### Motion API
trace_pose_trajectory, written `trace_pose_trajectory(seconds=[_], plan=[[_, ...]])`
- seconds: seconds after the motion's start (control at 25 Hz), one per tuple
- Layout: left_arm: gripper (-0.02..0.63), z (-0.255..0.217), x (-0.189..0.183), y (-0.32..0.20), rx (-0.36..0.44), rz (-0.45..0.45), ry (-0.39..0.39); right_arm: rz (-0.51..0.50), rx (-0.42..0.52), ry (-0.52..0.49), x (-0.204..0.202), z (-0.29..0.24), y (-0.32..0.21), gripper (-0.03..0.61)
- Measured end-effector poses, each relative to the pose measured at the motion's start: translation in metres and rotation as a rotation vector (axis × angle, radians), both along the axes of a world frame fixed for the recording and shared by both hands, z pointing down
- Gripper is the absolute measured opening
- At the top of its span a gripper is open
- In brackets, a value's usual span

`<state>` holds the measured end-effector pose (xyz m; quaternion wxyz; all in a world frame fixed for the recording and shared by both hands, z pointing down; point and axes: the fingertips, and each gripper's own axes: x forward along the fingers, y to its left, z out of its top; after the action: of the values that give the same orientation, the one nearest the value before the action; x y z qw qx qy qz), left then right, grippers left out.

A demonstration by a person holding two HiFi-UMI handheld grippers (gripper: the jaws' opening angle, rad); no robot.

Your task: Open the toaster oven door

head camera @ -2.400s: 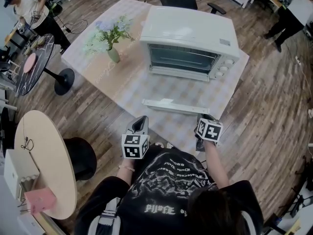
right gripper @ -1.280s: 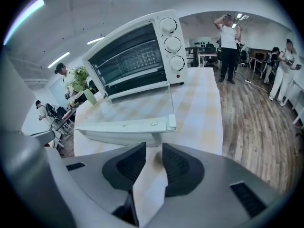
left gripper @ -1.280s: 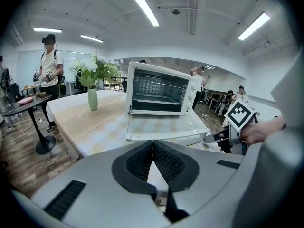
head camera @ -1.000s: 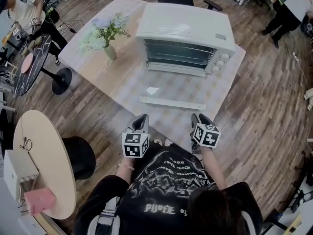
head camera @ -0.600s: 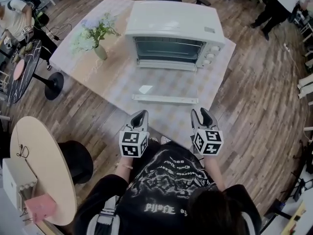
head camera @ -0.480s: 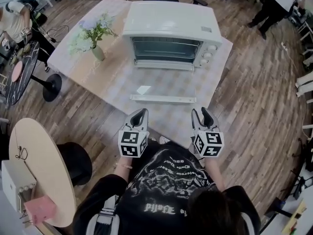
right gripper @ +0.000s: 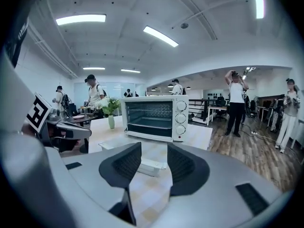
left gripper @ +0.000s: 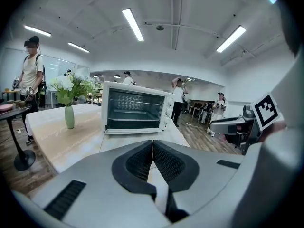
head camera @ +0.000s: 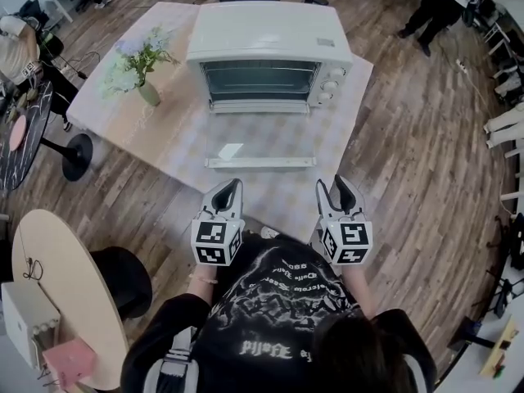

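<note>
Left gripper: My left gripper (head camera: 232,187) is closed, its dark pads meeting at the tips with nothing between them.
Right gripper: My right gripper (head camera: 332,188) has just been opening. Its jaws stand apart and hold nothing; only checked cloth shows in the gap.
Door: The toaster oven door (head camera: 260,137) lies folded down flat over the table (head camera: 164,129). Its white handle (head camera: 260,162) is the edge nearest me. The handle sits ahead of both grippers, roughly spanning the space between them, and neither gripper touches it.
Toaster oven: The white toaster oven (head camera: 266,35) stands behind the lowered door, its dark cavity open toward me. Its knobs (head camera: 327,84) run down the right side of the front.
Hands: I hold both grippers side by side in front of my chest at the table's near edge. They point forward at the oven and tilt slightly down, with their marker cubes turned up toward the head view.
Table: A vase of flowers (head camera: 139,72) stands left of the oven, well apart from both grippers.
Room: Several people stand on the wooden floor beyond the table.
</note>
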<state>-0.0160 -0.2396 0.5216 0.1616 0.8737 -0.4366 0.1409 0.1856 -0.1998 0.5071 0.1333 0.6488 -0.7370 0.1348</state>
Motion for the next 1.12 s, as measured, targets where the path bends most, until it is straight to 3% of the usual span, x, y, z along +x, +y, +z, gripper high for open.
trace_pose_trajectory(seconds=[0.24, 0.4, 0.48, 1.12], plan=[[0.020, -0.003, 0.004, 0.001, 0.008, -0.001, 0.000, 0.002, 0.000, 0.013, 0.004, 0.002, 0.003, 0.130], [0.020, -0.006, 0.006, 0.001, 0.015, 0.001, -0.004, 0.023, 0.013, 0.011, 0.010, -0.001, 0.001, 0.030], [0.020, -0.007, 0.007, 0.001, 0.019, 0.003, -0.004, 0.033, 0.019, 0.003, 0.012, -0.002, -0.001, 0.012], [0.020, -0.011, 0.007, -0.002, 0.022, 0.013, 0.013, 0.028, 0.047, 0.054, 0.009, -0.006, 0.000, 0.008]])
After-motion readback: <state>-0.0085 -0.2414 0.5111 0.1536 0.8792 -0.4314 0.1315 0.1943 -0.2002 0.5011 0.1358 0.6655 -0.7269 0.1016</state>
